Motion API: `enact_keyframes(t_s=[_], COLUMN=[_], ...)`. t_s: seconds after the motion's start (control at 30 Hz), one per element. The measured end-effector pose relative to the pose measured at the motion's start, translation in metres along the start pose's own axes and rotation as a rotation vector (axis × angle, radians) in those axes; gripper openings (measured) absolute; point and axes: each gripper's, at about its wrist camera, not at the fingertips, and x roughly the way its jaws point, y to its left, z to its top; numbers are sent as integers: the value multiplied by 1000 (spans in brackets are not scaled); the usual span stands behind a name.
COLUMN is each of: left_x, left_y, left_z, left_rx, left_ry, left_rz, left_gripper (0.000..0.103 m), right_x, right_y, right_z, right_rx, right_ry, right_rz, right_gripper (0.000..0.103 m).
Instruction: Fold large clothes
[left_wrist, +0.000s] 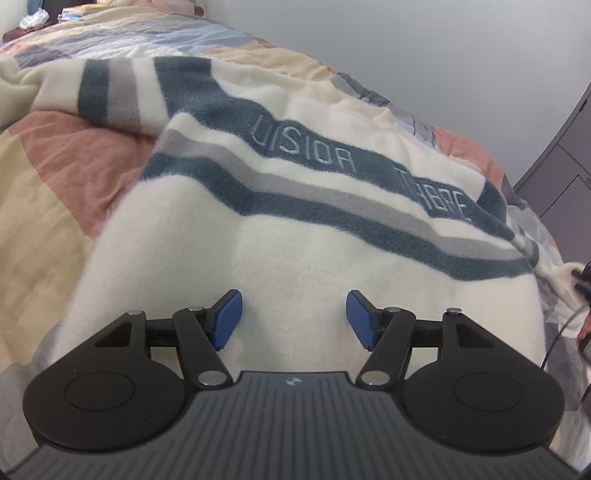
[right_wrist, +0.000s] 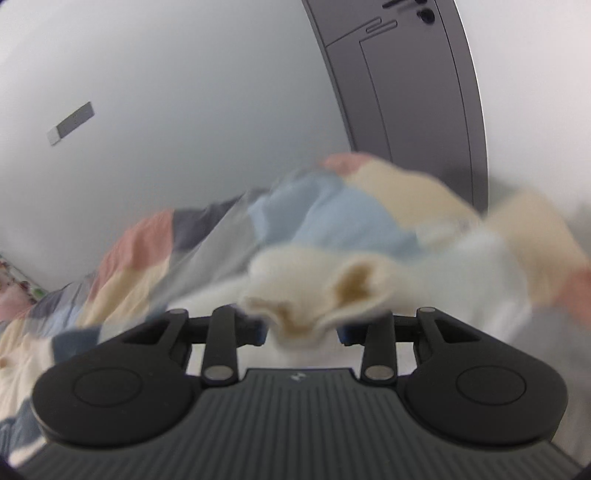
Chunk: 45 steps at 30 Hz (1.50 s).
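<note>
From my left wrist camera I see the left gripper (left_wrist: 294, 319) hanging over a cream fleece sweater (left_wrist: 295, 229) spread on the bed. Its two blue pads (left_wrist: 228, 318) stand well apart with only bare cream fabric showing between them, so the jaws are open and hold nothing. Whether the pad tips touch the fleece I cannot tell. Across the sweater's chest run dark teal and grey stripes, and pale stitched lettering (left_wrist: 303, 146) sits on the widest teal band. One sleeve (left_wrist: 107, 92) with the same stripes lies out toward the upper left. Under the garment is a patchwork quilt (left_wrist: 55, 158) in pink, tan and blue blocks. A grey wall (left_wrist: 424, 48) rises behind the bed, and a dark cabinet (left_wrist: 561, 162) stands at the right edge.

From my right wrist camera the picture is blurred. The right gripper (right_wrist: 301, 330) is closed on a bunched fold of the cream sweater (right_wrist: 317, 291), which fills the gap between the jaws and spills forward over them; the blue pads barely show on either side. Beyond lies the quilt (right_wrist: 155, 251), then the wall (right_wrist: 184, 92) and a dark grey door (right_wrist: 406, 92).
</note>
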Motion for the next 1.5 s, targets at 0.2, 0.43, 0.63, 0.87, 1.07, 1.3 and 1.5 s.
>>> enact_keyframes(t_s=[0.2,0.43,0.63,0.87,1.07,1.3,1.5], left_x=[6,2,-6,-11,-8,2,2], left_y=[-11,-4,-1,4,-1,-13,-19], left_z=[-1,2,-3,-7,-8,-5,-8], left_rx=[52,-12,-27,-53,-29,18,56], left_ry=[-13,-14,-8,-5,-10,-19,-28], left_rz=[42,14,11,-3,-5,30,44], left_gripper=[69,69,69,69,69,69,69], right_x=[37,16,-19,-9,21,17,6], right_y=[-28,-64,-66,-68,-76,-73,-64], right_z=[21,8,-11,-26,-23,-19,-3], right_rx=[81,288,351,424,523,499,408], right_ry=[25,34,45,96,75,100,105], right_rz=[-134,-14,67,63,67,102,118], right_gripper=[38,36,73,75,70,70,67])
